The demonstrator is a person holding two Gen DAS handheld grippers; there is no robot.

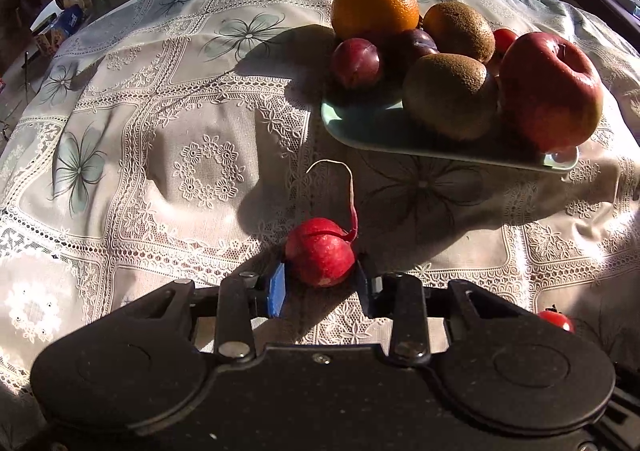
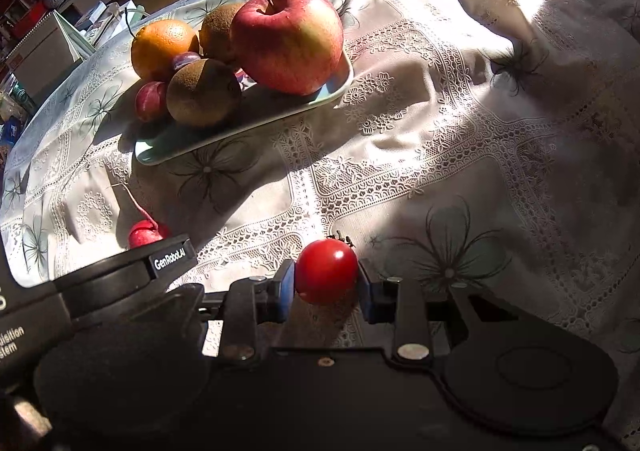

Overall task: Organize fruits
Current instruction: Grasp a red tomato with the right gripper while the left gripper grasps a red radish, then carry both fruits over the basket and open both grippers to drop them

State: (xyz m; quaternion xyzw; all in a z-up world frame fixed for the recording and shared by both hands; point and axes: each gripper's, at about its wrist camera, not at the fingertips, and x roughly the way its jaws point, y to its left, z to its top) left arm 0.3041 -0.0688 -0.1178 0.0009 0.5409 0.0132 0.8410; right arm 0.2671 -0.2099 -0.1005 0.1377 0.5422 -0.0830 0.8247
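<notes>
Left wrist view: left gripper (image 1: 320, 283) has the radish (image 1: 320, 251) sitting right between its blue pads, jaws spread about radish-wide. Left pad touches or nearly touches, right pad looks tight against it; can't tell if it's truly clamped or still resting on the cloth. Radish tail curls up and away from the jaws, toward the tray (image 1: 376, 139). So the long axis runs along the fingers, not across them, good for a side pinch.

Right wrist view: right gripper (image 2: 326, 283) straddles the tomato (image 2: 326, 271), small gap on each side, jaws open, not yet closed on it. Tomato sits on the tablecloth (image 2: 440, 131), stem end facing away.

Tray lies straight ahead of both grippers, toward the counter's far edge, already carrying orange (image 1: 374, 7), apple (image 1: 550, 91), two kiwis, plums. From the left gripper the tray's free corner is ahead and slightly right, with bare tray just in front of the near kiwi (image 1: 450, 95). From the right gripper the tray is ahead and left, apple side closest. Left one looks nearer the open spot; likely goes first.
</notes>
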